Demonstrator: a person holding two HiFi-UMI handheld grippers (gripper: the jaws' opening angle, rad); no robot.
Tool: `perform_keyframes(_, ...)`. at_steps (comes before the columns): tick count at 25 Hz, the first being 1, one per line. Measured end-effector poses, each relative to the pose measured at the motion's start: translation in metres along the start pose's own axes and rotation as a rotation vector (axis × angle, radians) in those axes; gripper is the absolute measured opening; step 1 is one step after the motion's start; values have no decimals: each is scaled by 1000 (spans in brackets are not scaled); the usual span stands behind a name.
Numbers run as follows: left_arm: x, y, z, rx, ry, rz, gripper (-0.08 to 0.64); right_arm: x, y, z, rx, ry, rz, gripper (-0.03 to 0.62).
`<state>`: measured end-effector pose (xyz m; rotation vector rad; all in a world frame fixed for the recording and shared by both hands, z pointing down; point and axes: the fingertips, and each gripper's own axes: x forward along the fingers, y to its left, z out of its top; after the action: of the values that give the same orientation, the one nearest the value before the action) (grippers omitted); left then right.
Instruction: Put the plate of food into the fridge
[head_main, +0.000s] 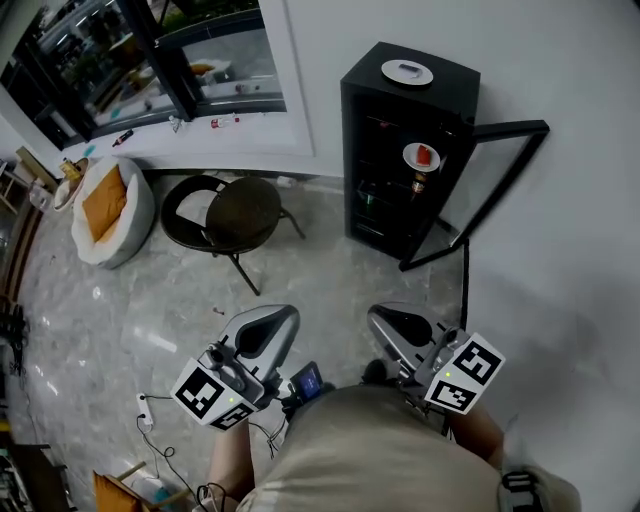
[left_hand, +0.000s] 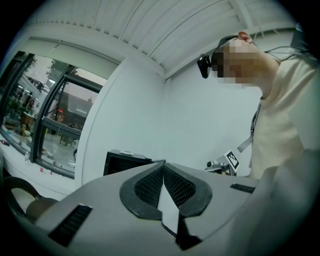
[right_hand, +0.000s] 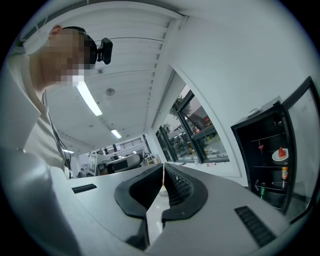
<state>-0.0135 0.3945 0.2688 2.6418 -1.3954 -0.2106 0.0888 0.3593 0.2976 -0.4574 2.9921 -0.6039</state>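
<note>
Beige shirt (head_main: 390, 450) fills the bottom of the head view. Just ahead of it are the left hand-held gripper (head_main: 268, 325) and the right hand-held gripper (head_main: 395, 322), both grey moulded shells pointing at the fridge (head_main: 370, 130). It's a black, boxy mini unit with its glass door (head_main: 495, 185) swung open. The plate (head_main: 422, 156) already sits on an upper shelf, round and white with something red on it. A second white dish (head_main: 407, 72) lies on the fridge top. The floor (head_main: 120, 300) is glossy marble.

Left gripper view: ribbed black pads pressed together, nothing held.

Right gripper view: pads also meet, empty. Plate (right_hand: 280, 155) is visible inside the fridge.

Handling guess: rigid, smooth and slippery, probably breakable. Pinch the rim and keep it level, since the food sits loose.
</note>
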Motion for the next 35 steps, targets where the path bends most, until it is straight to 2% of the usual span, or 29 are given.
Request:
perform_keyframes(7,43,-4,-6,2,33,6,11,-19,-36,10,18,12,11,23)
perform_keyframes(14,76,-2,-17,-33,43,72,10,-32,-63,4,50,52,71,23)
perform_keyframes(18,99,-7,-17,-48,33,56,11,-42,-76,0,30,78,53,23)
perform_keyframes(22,110,-10,-13,-38,13,54,11,-43,-88,6,58,78,77,23)
perform_keyframes(25,113,-14,-10,-37,-4,43,11,-44,-96,5,61,86,65,23)
perform_keyframes(31,122,2,-26,-72,18,44,11,-41,-103,1,80,99,42,23)
perform_keyframes(35,128,9,-25,-110,-11,-14,11,-38,-105,-1,89,123,-11,23)
